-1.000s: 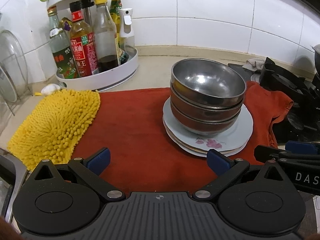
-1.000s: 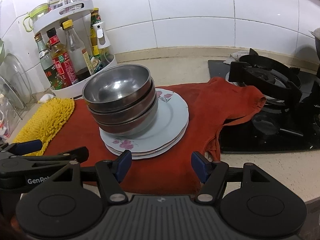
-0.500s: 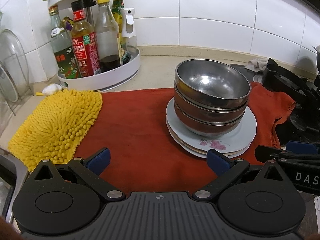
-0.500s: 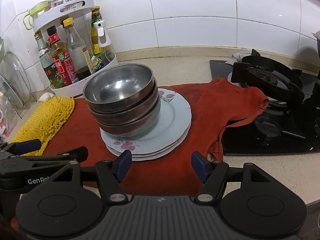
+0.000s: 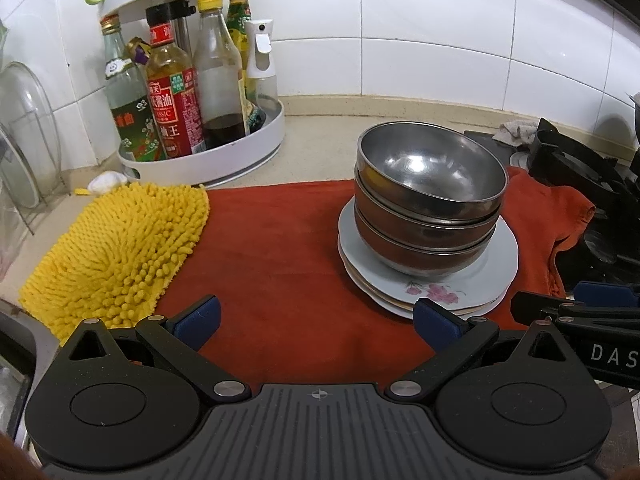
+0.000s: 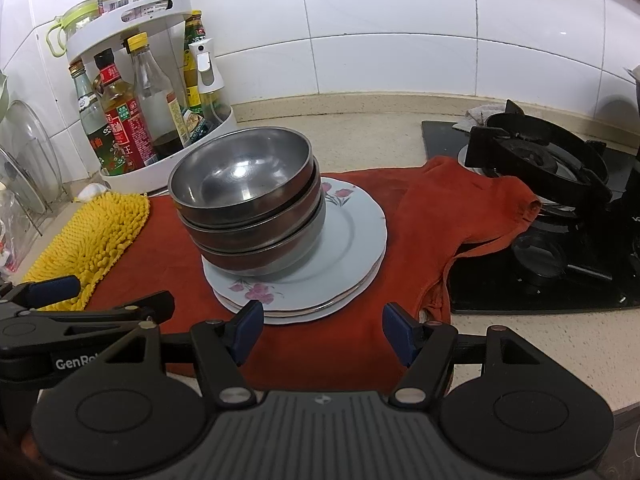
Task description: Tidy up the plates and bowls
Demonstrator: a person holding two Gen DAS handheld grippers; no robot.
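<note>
Steel bowls nested on round floral plates

Honestly, barely anything to report here. The only difference I can spot is in the framing. In the left wrist view the stack of bowls and the plates under it, ahead and to the right of the left gripper, sit a hair further right and lower than a second ago. The bottle rack slides the same way. In the right wrist view, ahead and left of the right gripper, they drift a touch rightward too.
</note>
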